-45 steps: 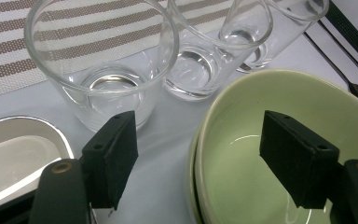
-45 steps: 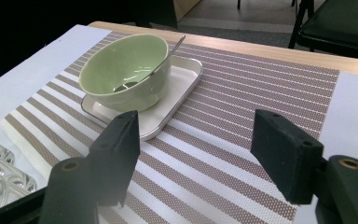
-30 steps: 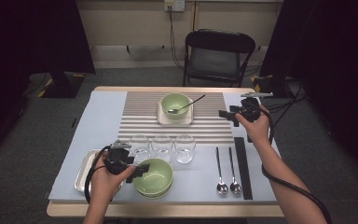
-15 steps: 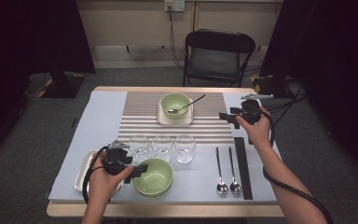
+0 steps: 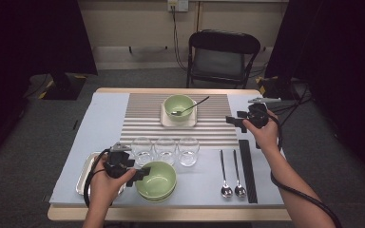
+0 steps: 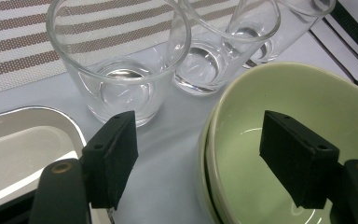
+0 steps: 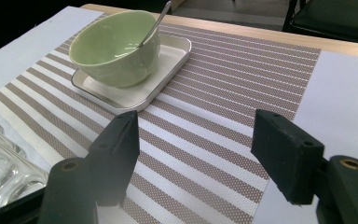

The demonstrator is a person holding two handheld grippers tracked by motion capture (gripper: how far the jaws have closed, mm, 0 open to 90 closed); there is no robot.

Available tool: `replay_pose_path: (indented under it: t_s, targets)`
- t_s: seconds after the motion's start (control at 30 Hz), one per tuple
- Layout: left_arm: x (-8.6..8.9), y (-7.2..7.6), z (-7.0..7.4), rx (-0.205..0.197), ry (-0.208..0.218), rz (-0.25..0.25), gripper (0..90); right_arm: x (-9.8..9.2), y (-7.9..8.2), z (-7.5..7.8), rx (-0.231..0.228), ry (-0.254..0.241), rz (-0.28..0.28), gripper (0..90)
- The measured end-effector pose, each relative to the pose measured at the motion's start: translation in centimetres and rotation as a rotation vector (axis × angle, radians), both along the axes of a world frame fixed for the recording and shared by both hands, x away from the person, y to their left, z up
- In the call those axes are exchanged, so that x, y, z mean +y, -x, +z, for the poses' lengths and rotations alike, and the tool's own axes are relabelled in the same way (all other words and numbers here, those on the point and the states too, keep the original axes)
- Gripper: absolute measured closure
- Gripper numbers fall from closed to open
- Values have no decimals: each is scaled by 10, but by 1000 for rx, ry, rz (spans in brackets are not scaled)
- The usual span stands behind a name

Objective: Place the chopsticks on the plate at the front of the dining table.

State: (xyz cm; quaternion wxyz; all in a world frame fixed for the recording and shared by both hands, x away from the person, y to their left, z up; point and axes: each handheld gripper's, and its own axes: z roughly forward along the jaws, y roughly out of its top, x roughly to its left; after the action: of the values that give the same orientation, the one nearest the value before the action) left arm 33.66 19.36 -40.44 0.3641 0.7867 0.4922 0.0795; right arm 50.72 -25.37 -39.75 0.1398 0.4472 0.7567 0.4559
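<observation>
The left gripper (image 6: 198,163) stands wide open and empty, straddling the near rim of the stacked bowls (image 6: 303,140): one jaw hangs outside the rim over the bare worktop (image 5: 204,178), the other over the inside of the top bowl. The stack sits at the near edge of the worktop, just in front of the glasses (image 5: 165,150) and beside the metal tray (image 5: 86,170). To grip well, lower the gripper until both pads overlap the rim wall, keep the outer jaw clear of the nearest glass (image 6: 121,56), then close squarely; probably only the top bowl should be caught, so set the outer pad above the lower bowl's edge. The right gripper (image 7: 193,158) hovers open, holding nothing, above the striped mat (image 7: 223,107). Contents: the stacked bowls, the three glasses and the tray appear empty, though the tray is partly hidden. The far bowl (image 5: 179,107) holds a spoon (image 5: 193,105) and rests on a small white dish (image 7: 161,63).
</observation>
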Motion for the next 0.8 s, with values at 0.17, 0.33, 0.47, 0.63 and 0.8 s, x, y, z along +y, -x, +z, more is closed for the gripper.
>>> replay_pose_path:
  t_s: [0.17,0.33,0.47,0.63,0.8]
  targets:
    - [0,0,0,-2,2,1,276,-5,2,1,-2,-6,-11,317]
    - [-1,-1,1,-5,4,1,276,-8,3,-1,0,-1,-13,317]
    - [-1,-1,1,-3,-3,-6,276,-10,5,-2,1,-1,-8,317]
    - [-1,-1,1,1,6,-4,276,-14,6,-2,0,-3,-13,317]
    - [2,1,3,-8,11,3,276,-19,8,-3,4,-2,-20,317]
